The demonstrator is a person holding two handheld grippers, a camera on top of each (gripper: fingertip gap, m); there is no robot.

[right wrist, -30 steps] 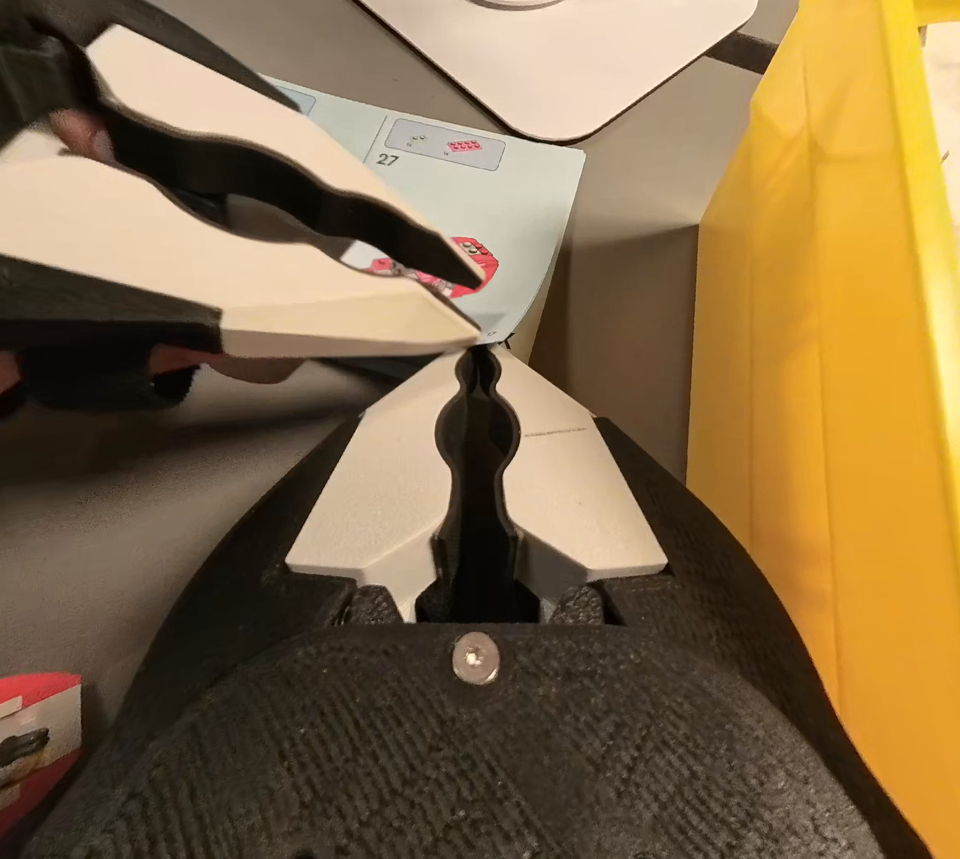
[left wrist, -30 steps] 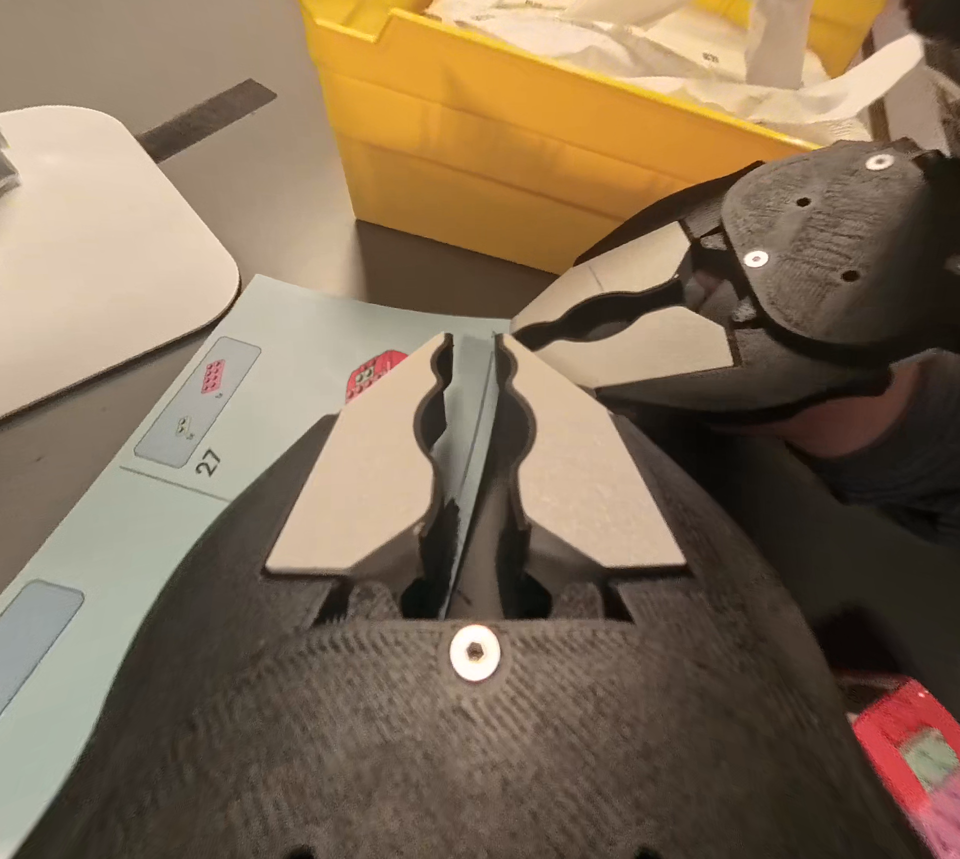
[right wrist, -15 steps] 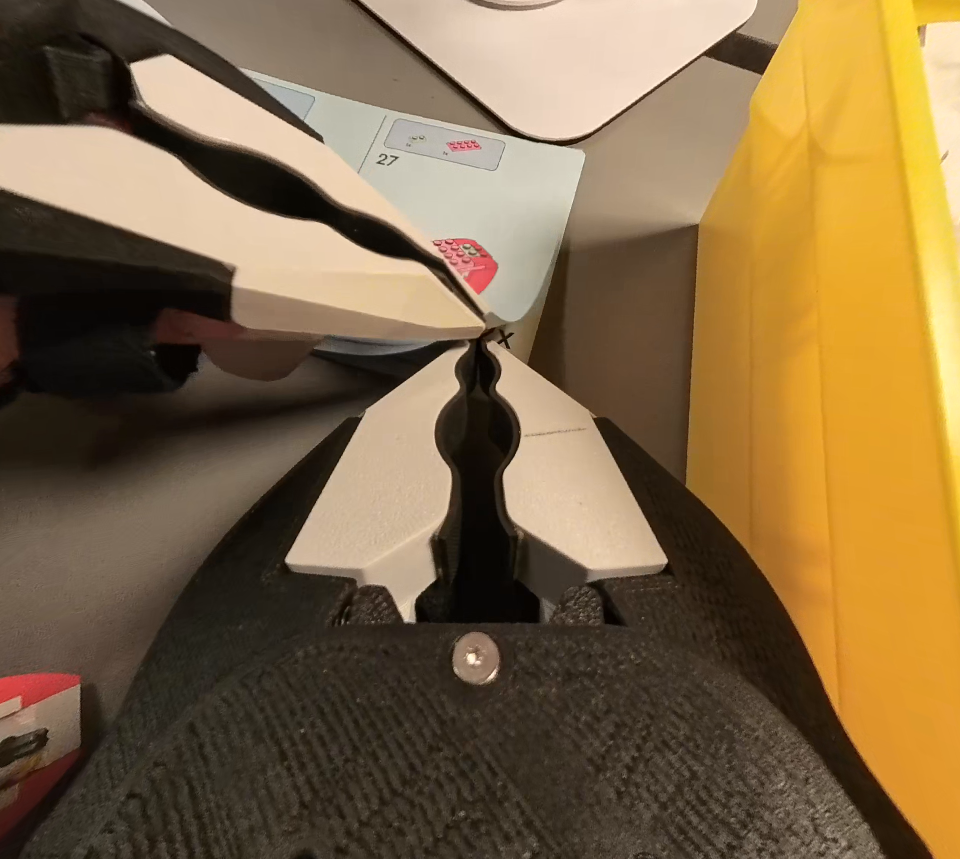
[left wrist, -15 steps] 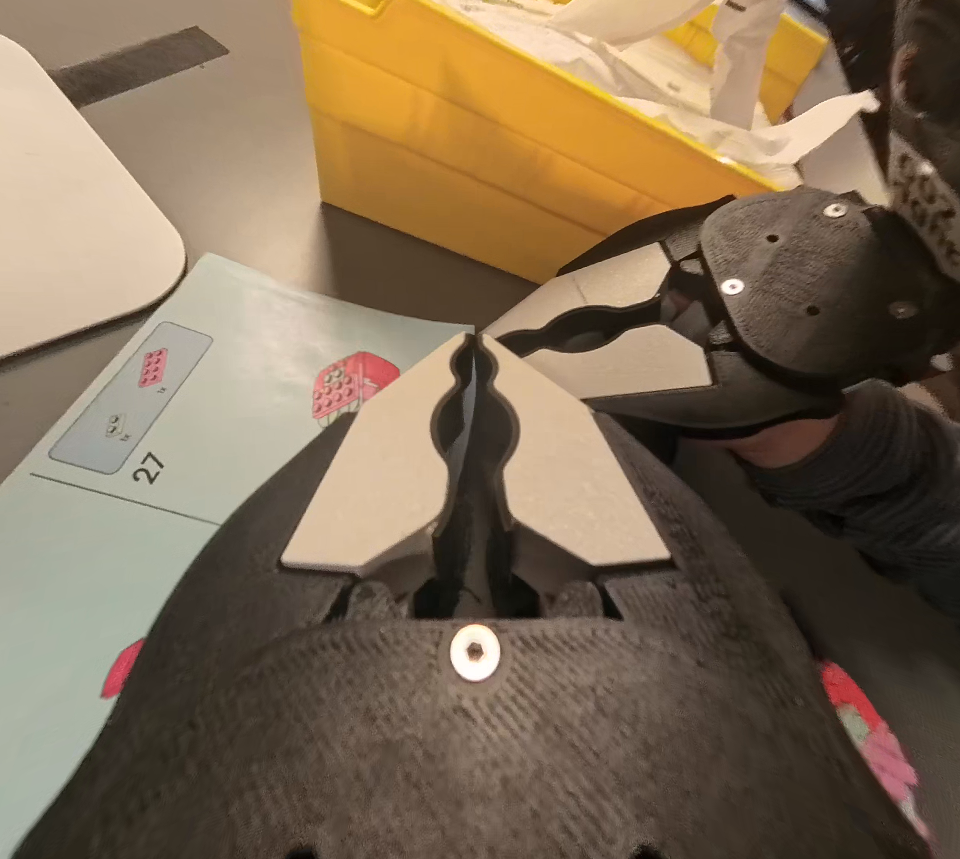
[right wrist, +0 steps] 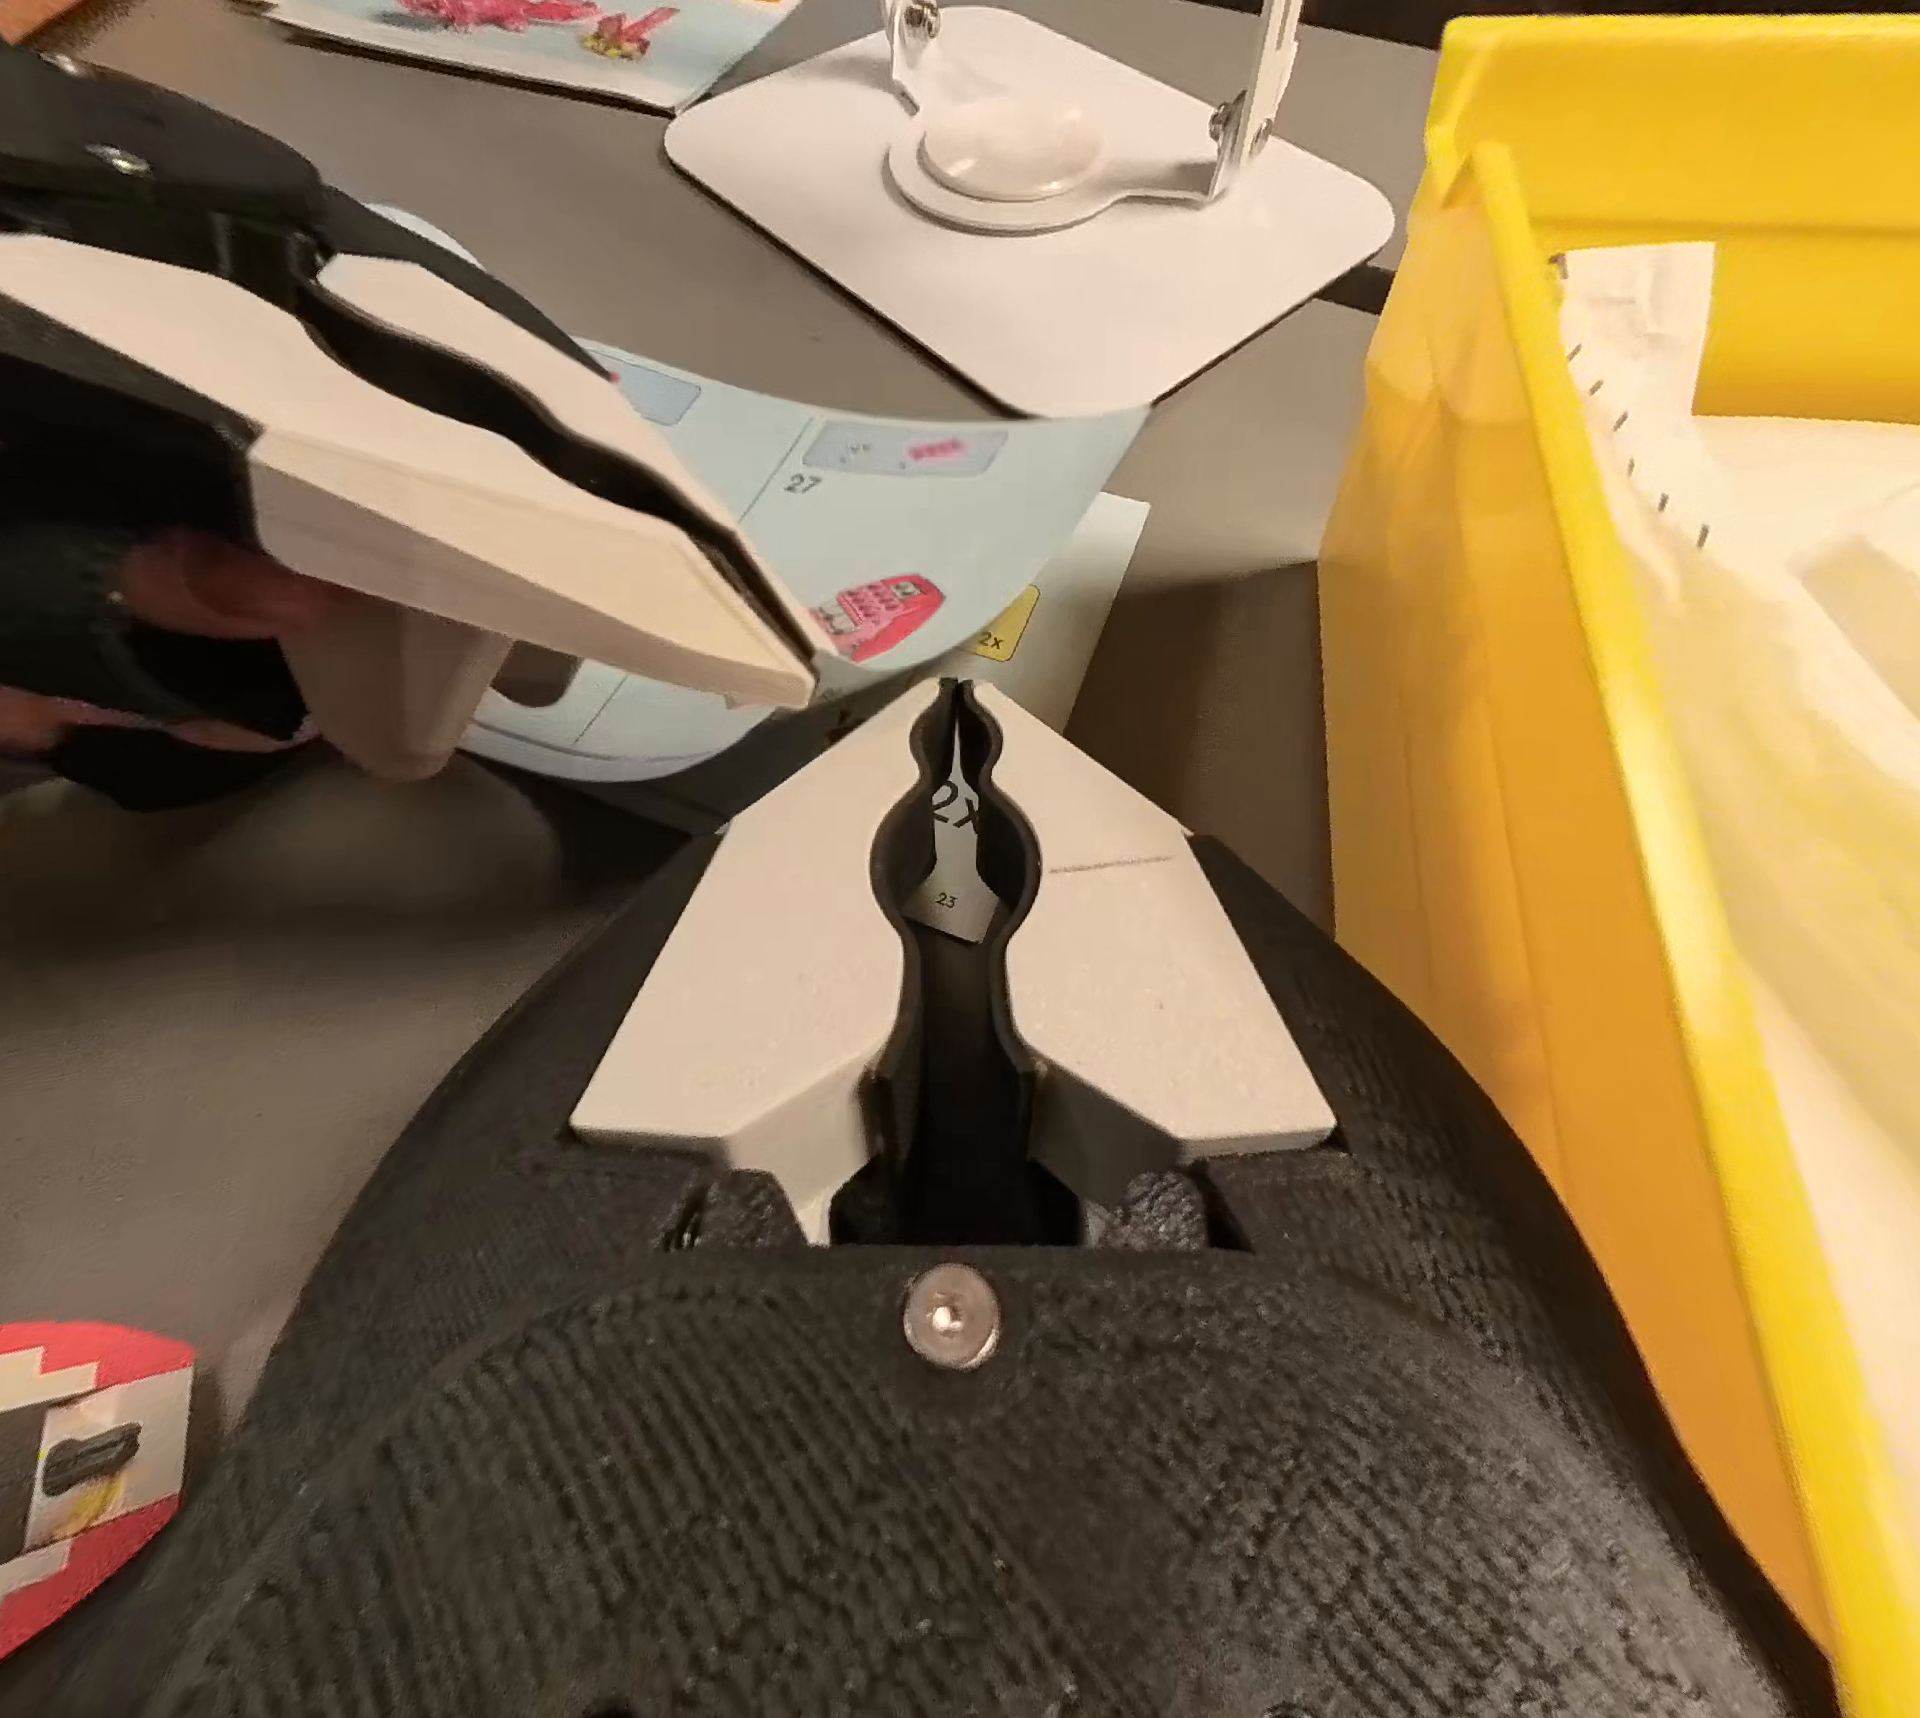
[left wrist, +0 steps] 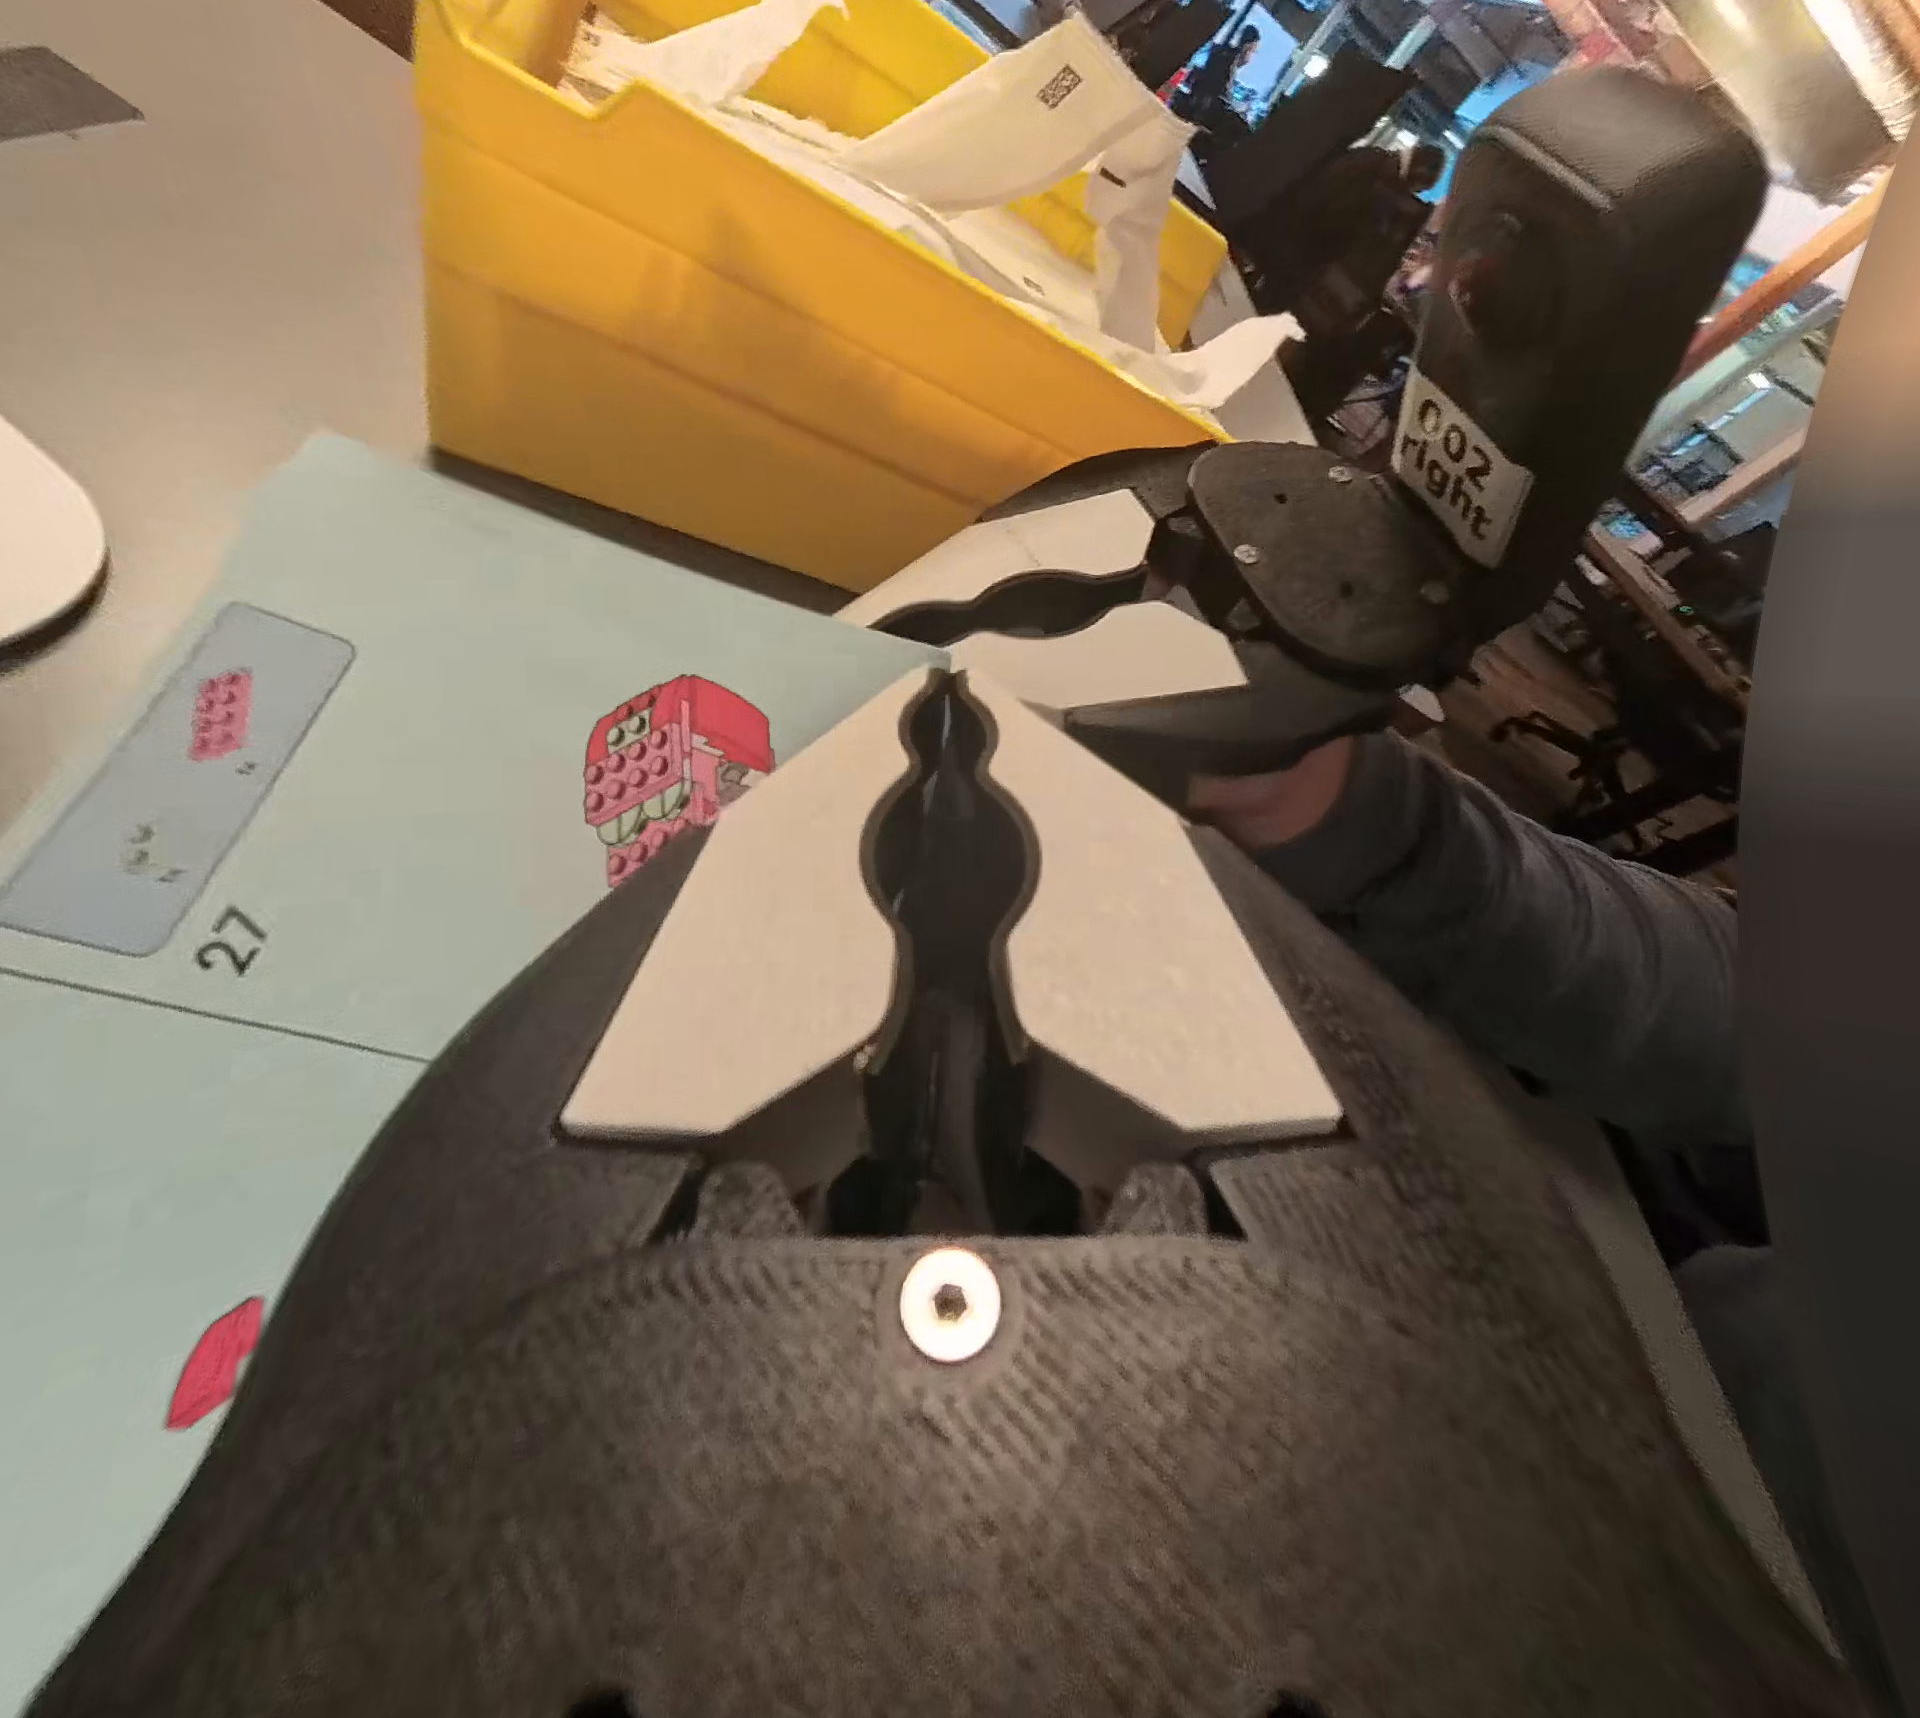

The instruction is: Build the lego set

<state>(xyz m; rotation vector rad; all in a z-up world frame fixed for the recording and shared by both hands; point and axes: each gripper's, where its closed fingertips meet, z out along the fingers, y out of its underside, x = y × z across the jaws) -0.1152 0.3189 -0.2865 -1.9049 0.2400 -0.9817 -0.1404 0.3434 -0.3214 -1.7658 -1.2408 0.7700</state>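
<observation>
Tools (left wrist: 948,681) (right wrist: 951,686) both clamped on pale blue booklet pages (right wrist: 935,515)

We see the pale blue booklet page (right wrist: 914,515) lifted and curled over, its near corner pinched in the left gripper (right wrist: 800,666). The white page (right wrist: 1081,598) beneath lies flat on the table, its near corner clamped in the right gripper (right wrist: 951,692).
</observation>
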